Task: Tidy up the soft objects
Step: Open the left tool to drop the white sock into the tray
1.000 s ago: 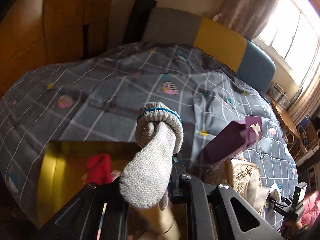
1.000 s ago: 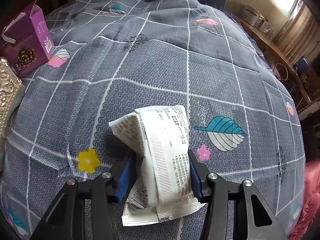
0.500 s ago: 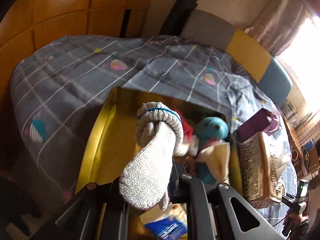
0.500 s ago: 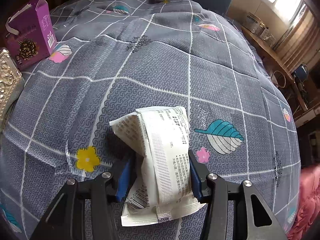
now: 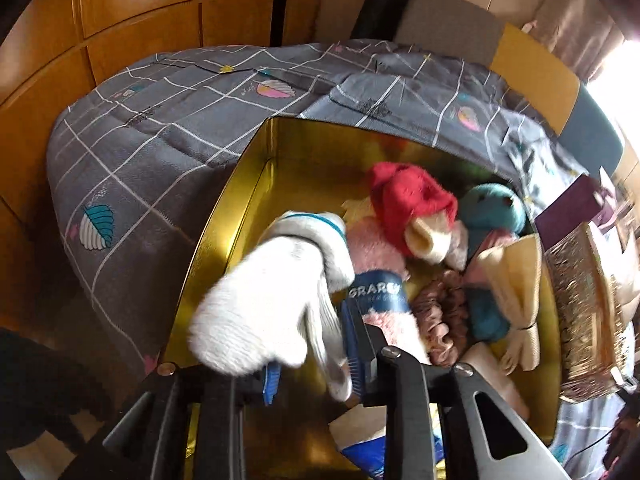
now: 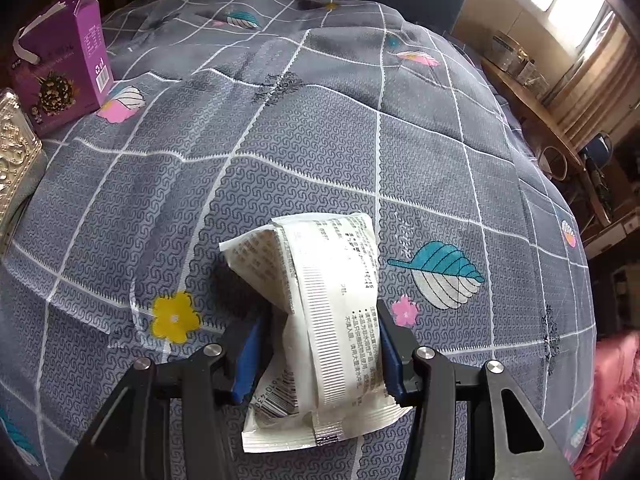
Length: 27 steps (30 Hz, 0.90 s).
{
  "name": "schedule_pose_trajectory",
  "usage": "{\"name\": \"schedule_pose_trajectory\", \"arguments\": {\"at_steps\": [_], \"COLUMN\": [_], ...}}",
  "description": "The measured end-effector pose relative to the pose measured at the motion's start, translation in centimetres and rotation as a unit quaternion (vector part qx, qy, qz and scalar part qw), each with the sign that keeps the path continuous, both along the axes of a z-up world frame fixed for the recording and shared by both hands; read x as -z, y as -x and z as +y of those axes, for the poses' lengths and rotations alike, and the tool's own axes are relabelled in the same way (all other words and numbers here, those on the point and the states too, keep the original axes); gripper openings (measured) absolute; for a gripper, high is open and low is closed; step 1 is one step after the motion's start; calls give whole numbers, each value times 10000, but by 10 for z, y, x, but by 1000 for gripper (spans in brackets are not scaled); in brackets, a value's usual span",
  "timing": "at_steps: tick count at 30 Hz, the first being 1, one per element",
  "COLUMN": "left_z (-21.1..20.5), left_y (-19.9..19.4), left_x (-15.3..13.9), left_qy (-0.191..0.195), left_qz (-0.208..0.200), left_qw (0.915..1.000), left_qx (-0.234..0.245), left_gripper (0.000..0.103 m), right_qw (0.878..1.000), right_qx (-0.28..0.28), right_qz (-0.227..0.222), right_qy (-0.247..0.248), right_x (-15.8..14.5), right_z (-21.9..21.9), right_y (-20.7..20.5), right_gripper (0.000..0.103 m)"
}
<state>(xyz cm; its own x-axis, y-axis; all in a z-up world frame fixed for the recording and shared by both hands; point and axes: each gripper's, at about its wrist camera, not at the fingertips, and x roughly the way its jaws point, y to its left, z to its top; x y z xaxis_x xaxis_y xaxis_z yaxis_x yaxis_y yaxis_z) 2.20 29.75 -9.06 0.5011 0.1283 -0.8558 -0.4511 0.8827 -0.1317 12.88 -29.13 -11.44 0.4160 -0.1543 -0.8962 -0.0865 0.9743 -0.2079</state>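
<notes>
In the left wrist view a grey-white knitted glove bundle (image 5: 276,296) with a teal cuff stripe sits between the fingers of my left gripper (image 5: 312,372), tilted to the left over a gold tin box (image 5: 224,232). The jaws stand apart around it and the glove looks blurred and loose. Inside the box lie a red-and-cream plush (image 5: 412,204), a teal plush (image 5: 496,208), a pink fluffy item (image 5: 372,248) and a cream bow (image 5: 516,280). In the right wrist view my right gripper (image 6: 326,356) is shut on a white soft packet (image 6: 320,320) above the grey quilt (image 6: 320,140).
A purple carton (image 6: 60,68) and a gold patterned lid (image 6: 12,140) lie at the left on the bed; both also show at the right of the left wrist view. Wooden wall panels (image 5: 120,40) stand behind the bed. A desk with jars (image 6: 520,68) is under the window.
My left gripper moved over the gold box and tipped down toward it; its jaws have spread and the glove has slumped to the left. The right gripper still holds the packet, almost unmoved.
</notes>
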Motion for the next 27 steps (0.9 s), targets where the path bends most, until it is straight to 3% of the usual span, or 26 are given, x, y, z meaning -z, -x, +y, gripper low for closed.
{"name": "schedule_pose_trajectory", "arguments": {"at_steps": [9, 27], "left_z": [-17, -58], "left_y": [5, 12], "left_x": [-11, -49], "left_qy": [-787, -652], "left_qz": [-104, -676], "left_qw": [9968, 9921], "left_qx": [61, 828], "left_gripper": [29, 29], "right_qw": [9999, 9997], "right_qx": [80, 206], "right_qz": [36, 35], "right_qy": [-80, -150], "right_x": [2, 5], "right_z": [-4, -6], "right_y": [-6, -10], "right_gripper": [51, 51]}}
